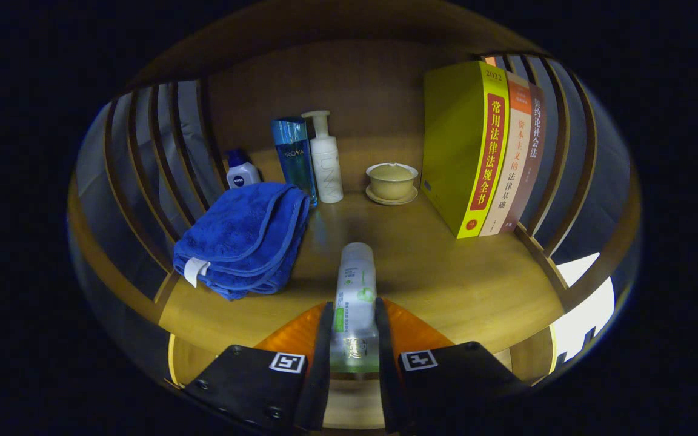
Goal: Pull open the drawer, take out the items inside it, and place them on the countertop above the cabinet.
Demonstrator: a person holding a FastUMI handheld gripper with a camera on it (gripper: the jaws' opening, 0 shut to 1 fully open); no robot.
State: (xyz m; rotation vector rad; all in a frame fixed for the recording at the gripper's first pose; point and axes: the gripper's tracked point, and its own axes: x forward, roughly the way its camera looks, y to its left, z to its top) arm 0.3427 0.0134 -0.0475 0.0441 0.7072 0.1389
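Ahead and to the left of the gripper [352,330], a folded blue towel [243,237] lies on the desk [446,272] close to the slatted left side rail [143,163], its near corner almost at the desk's front edge. Beyond the towel stand a small white bottle with a blue cap [241,171], a tall blue bottle [294,157] and a white pump bottle [326,158], all near the wooden back panel. The gripper is pinching a white tube with green print [355,290], both fingers pressed on its lower part; the tube points forward over the front of the desk. Straight beyond the tube the wood is open up to a lidded cup on a saucer [392,180]. To the right, three upright books [482,151] lean against the right slatted rail [567,151], with bare desk between them and the gripper.
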